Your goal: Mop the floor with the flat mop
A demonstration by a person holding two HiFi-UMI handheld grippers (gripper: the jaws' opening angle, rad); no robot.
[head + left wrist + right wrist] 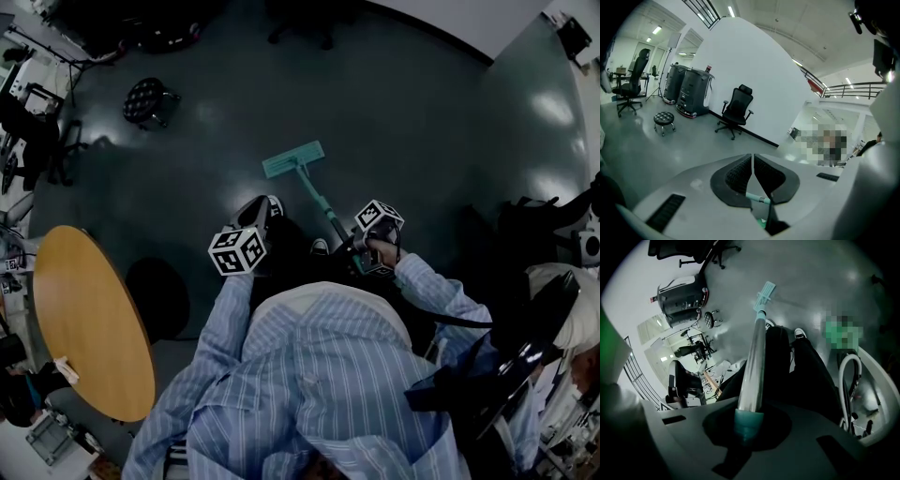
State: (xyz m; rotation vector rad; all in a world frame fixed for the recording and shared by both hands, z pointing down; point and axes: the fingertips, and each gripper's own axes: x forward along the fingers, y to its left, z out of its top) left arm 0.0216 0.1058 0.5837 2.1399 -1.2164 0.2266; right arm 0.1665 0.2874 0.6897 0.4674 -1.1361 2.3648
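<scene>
The flat mop has a teal head (293,159) lying flat on the dark grey floor (412,122) ahead of my feet. Its silver handle (323,206) slants back to my right gripper (367,246), which is shut on the teal grip end (749,423). In the right gripper view the handle (754,357) runs away from the jaws to the mop head (765,294). My left gripper (246,239) is held to the left of the handle, apart from it, level and aimed across the room. Its pads (738,173) meet at the tips with nothing between them.
A round wooden table (84,319) stands close on my left. A black stool (148,98) and office chairs (736,110) stand further out, with dark machines (691,91) by the white wall. My shoes (319,247) are just behind the mop head.
</scene>
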